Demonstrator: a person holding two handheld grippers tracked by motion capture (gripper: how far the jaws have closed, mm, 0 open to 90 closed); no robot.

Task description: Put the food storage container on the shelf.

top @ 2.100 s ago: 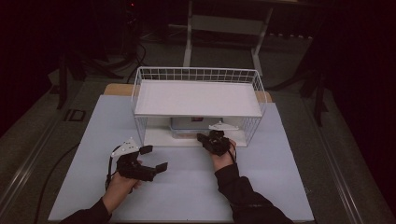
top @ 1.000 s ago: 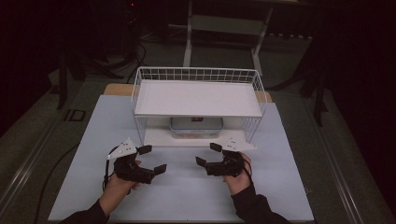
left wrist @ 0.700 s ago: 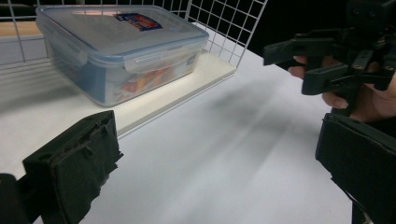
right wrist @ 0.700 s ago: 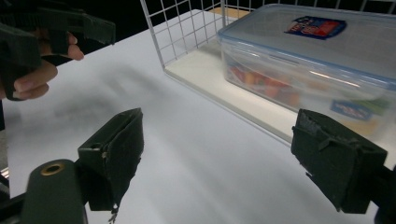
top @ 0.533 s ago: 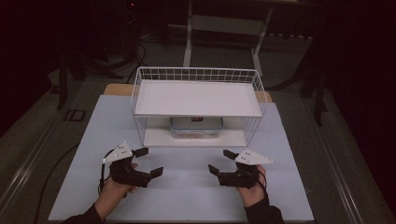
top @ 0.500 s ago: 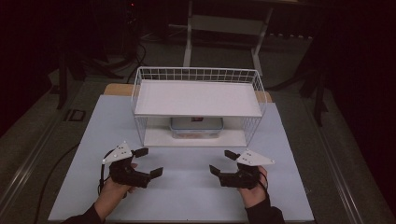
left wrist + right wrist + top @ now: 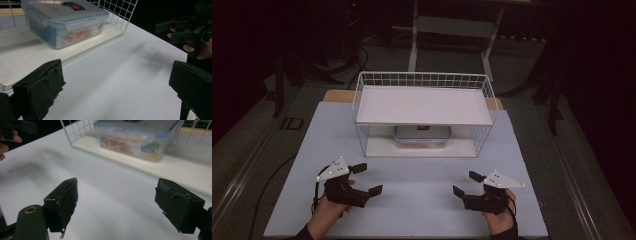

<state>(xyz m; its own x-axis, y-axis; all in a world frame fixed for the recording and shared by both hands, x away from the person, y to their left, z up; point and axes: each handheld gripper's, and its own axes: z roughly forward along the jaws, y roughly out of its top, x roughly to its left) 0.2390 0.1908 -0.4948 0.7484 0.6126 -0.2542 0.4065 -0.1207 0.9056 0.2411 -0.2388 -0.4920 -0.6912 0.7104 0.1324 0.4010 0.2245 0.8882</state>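
Two grippers hover over the near half of the desk, both empty, while the box sits on the lower shelf of the wire rack at twelve o'clock from them. Judging by how things lie, the work looks finished or close to it: the box is lodged under the upper shelf, lid on, and nothing is left out on the desk.

In the high view the left gripper is at about seven o'clock on the desk, its jaws spread wide with nothing between them. The right gripper is at about five o'clock, jaws likewise spread and empty. Both are well apart from the rack.

The box is clear plastic with rounded corners, a bluish rim and a snap-on lid with side clips; a printed label sits on the lid, and colourful contents show blurred through the wall. From the left gripper view it stands flat on the shelf board, a smooth, pale, thin slab. The rack is thin white wire in a square grid, open at the front, with a flat white panel as its upper shelf. The desk top is matt, pale bluish white and unmarked. The jaws carry black pads, rough and chipped at their edges.
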